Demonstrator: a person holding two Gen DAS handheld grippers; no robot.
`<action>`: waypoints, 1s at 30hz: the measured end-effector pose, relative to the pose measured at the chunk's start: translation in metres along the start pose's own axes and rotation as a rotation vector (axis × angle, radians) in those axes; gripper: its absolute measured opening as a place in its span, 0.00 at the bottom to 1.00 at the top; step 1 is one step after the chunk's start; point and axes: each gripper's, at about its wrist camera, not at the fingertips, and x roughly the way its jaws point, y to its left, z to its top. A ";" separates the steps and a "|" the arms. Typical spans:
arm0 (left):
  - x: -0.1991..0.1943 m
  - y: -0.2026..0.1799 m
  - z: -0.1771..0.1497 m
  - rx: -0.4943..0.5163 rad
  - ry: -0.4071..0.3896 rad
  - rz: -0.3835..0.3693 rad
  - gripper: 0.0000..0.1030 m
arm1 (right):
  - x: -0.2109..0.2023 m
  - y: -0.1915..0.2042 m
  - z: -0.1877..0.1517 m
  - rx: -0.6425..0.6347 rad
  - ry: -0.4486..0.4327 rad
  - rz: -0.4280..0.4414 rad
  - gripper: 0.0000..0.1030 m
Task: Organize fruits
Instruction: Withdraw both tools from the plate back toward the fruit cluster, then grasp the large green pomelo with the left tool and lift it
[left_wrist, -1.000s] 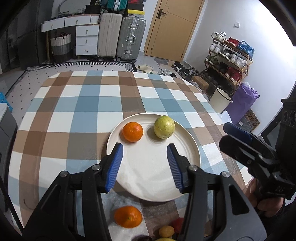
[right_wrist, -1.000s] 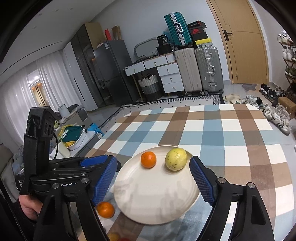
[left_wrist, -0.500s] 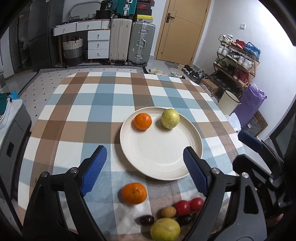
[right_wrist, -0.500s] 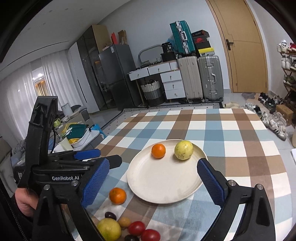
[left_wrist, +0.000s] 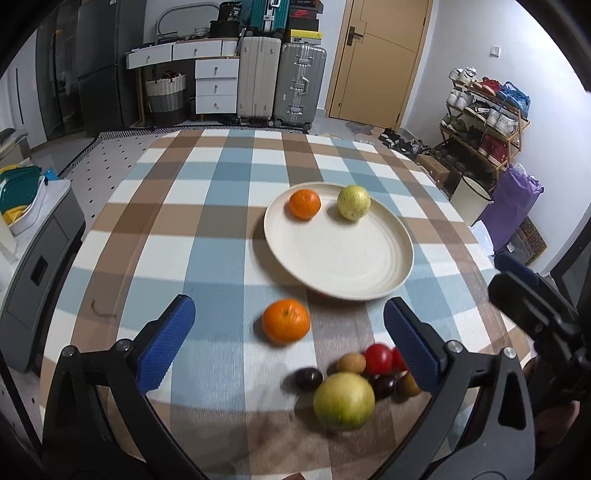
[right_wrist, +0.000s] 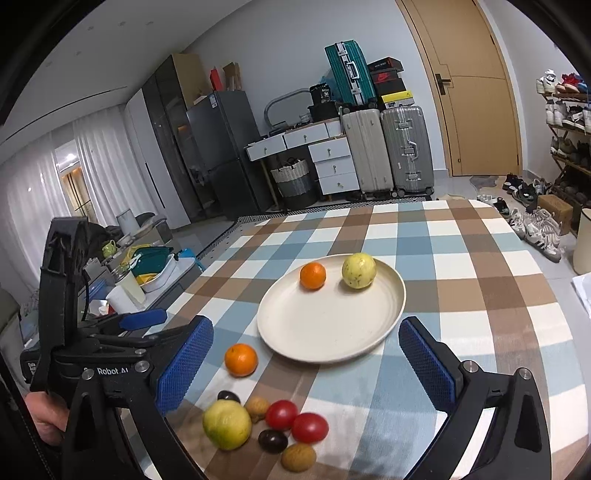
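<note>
A cream plate on the checked tablecloth holds an orange and a yellow-green fruit. A loose orange lies in front of the plate. Near the front edge lie a large green-yellow fruit, two red tomatoes, dark plums and small brown fruits. My left gripper is open and empty above the loose orange. My right gripper is open and empty, held back from the plate.
The table's left edge drops to a grey cabinet with bowls. Suitcases, drawers and a door stand behind the table. A shoe rack and a purple bag are at the right.
Both grippers have drawn back from the plate toward the table's front edge. The left jaws opened wider. The loose orange and the fruit pile came into view.
</note>
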 end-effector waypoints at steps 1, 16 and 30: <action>0.000 0.001 -0.003 -0.002 0.002 -0.001 0.99 | -0.002 0.001 -0.001 0.000 -0.002 0.001 0.99; 0.008 0.002 -0.050 -0.006 0.061 -0.028 0.99 | -0.014 0.005 -0.022 -0.002 0.023 0.009 0.99; 0.024 -0.005 -0.067 0.005 0.110 -0.073 0.99 | -0.015 0.003 -0.048 0.029 0.067 0.000 0.99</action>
